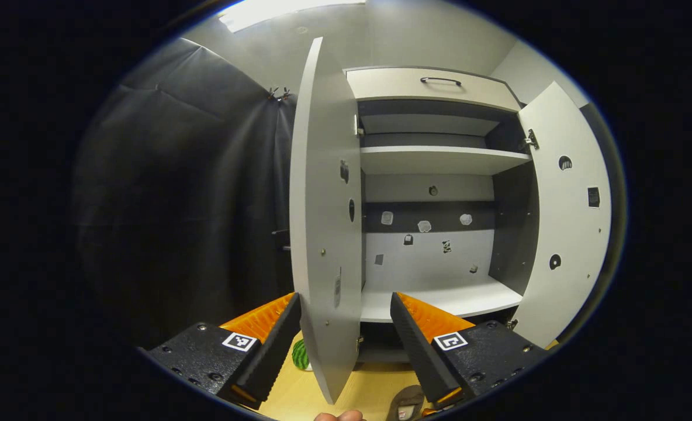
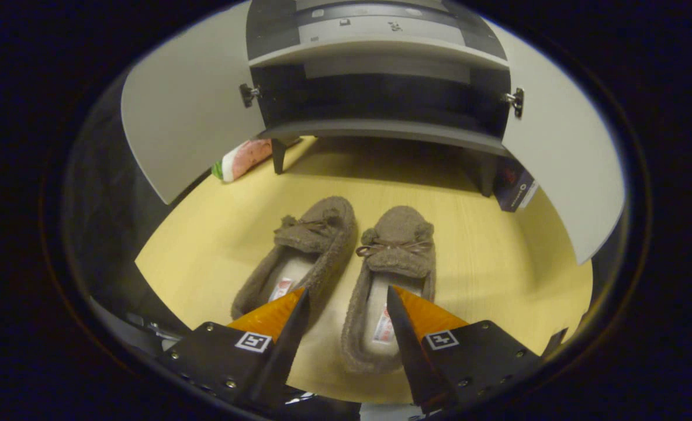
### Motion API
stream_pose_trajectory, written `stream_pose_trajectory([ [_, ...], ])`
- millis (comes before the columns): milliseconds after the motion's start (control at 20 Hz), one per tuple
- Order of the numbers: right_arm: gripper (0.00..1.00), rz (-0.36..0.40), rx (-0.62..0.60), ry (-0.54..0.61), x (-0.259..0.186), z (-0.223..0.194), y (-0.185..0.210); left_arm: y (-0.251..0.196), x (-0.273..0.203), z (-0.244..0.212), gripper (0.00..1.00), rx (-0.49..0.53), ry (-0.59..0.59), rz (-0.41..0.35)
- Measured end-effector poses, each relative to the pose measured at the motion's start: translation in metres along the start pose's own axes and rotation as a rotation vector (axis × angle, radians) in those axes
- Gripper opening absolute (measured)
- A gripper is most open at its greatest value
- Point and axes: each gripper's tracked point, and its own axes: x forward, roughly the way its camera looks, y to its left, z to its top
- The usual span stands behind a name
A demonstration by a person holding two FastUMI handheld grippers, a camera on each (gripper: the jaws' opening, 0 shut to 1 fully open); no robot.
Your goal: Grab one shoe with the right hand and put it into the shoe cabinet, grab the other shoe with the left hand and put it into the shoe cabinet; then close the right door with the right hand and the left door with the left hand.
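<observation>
Right claw (image 2: 346,304) hovers open above two fuzzy brown shoes (image 2: 393,263).

We're seeing two fuzzy, fleecy cloth shoes (image 2: 317,251) (image 2: 395,263) with paler smooth insoles on a pale wood-look floor (image 2: 486,263) with a slight sheen. The shoe cabinet (image 1: 439,164) looks like matt, smooth laminate board, with small metal hinges (image 2: 515,100).

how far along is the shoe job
Nothing is done yet. Both slippers, left and right, sit on the floor. The right tongs hang open above the right one. The cabinet shelf is bare, and both doors, and, remain to close.
</observation>
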Motion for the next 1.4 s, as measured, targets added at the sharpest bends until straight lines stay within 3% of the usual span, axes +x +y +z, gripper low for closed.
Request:
stream_pose_trajectory([
  [350, 0.79, -0.067, -0.01, 0.027, 0.054, 0.015, -0.015, 0.016, 0.0, -0.003, 0.94, 0.024, 0.001, 0.049],
  [500, 0.58, -0.092, 0.013, 0.023, 0.064, 0.023, -0.027, 0.023, 0.0, -0.004, 0.94, 0.022, -0.003, 0.072],
  [550, 0.39, -0.08, 0.016, 0.026, 0.069, 0.023, -0.027, 0.026, 0.0, -0.004, 0.94, 0.025, -0.003, 0.081],
  [600, 0.36, -0.083, 0.021, 0.019, 0.07, 0.028, -0.024, 0.028, 0.0, -0.005, 0.94, 0.026, -0.002, 0.088],
  [650, 0.06, -0.095, 0.013, 0.023, 0.071, 0.031, -0.025, 0.029, 0.0, -0.005, 0.94, 0.026, -0.001, 0.093],
  [1150, 0.05, -0.087, 0.012, -0.135, 0.024, 0.084, -0.023, 0.018, 0.004, -0.005, 0.94, 0.014, -0.009, 0.06],
  [1400, 0.04, -0.082, -0.023, -0.29, -0.034, 0.151, -0.025, 0.011, 0.005, -0.011, 0.95, -0.005, -0.003, 0.04],
])
